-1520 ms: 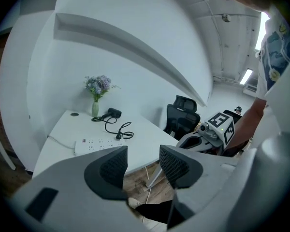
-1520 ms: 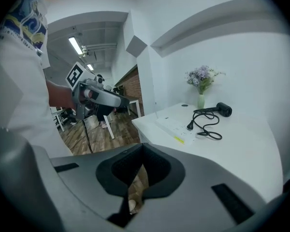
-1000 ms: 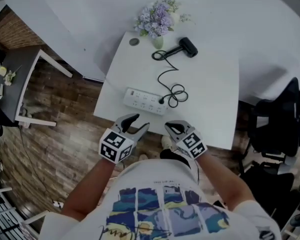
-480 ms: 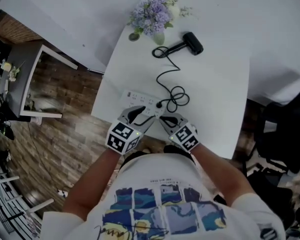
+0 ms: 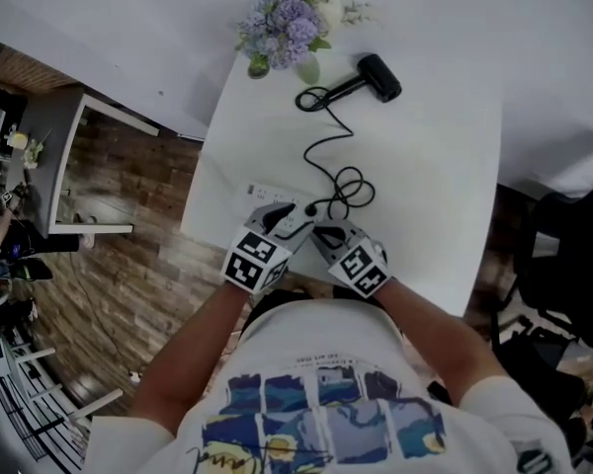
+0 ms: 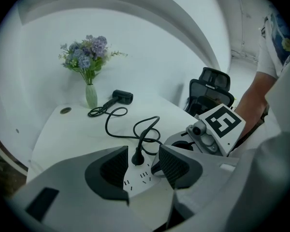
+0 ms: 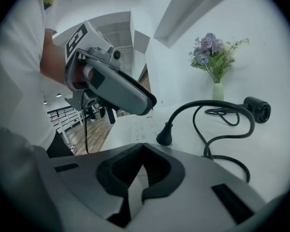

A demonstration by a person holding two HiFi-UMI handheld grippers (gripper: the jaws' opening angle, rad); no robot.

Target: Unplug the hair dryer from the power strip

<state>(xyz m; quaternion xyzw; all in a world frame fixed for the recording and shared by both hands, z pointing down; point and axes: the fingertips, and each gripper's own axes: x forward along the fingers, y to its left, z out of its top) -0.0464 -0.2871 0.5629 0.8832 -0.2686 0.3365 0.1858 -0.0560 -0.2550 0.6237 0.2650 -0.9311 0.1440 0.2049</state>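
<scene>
Standing upright in the white oblong power strip (image 6: pixel 141 179), the black round plug (image 6: pixel 137 158) stays seated; the left gripper (image 6: pixel 143 164) gapes, and the right gripper (image 7: pixel 143 172) is pinched together, empty.

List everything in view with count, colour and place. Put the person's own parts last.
table: one, white, centre
power strip: one, white, table's near edge
plug: one, black, seated in the power strip
cord: one, black, looping across the table
hair dryer: one, black, table's far side
vase of flowers: one, pale vase, purple blooms, far left corner
disc: one, small, dark, left of the vase
office chair: one, black, right of the table
floor: brown wood, left of the table
shirt: one, white with blue print
left hand-held gripper: one, grey, jaws apart over the power strip
right hand-held gripper: one, grey, jaws together, empty
</scene>
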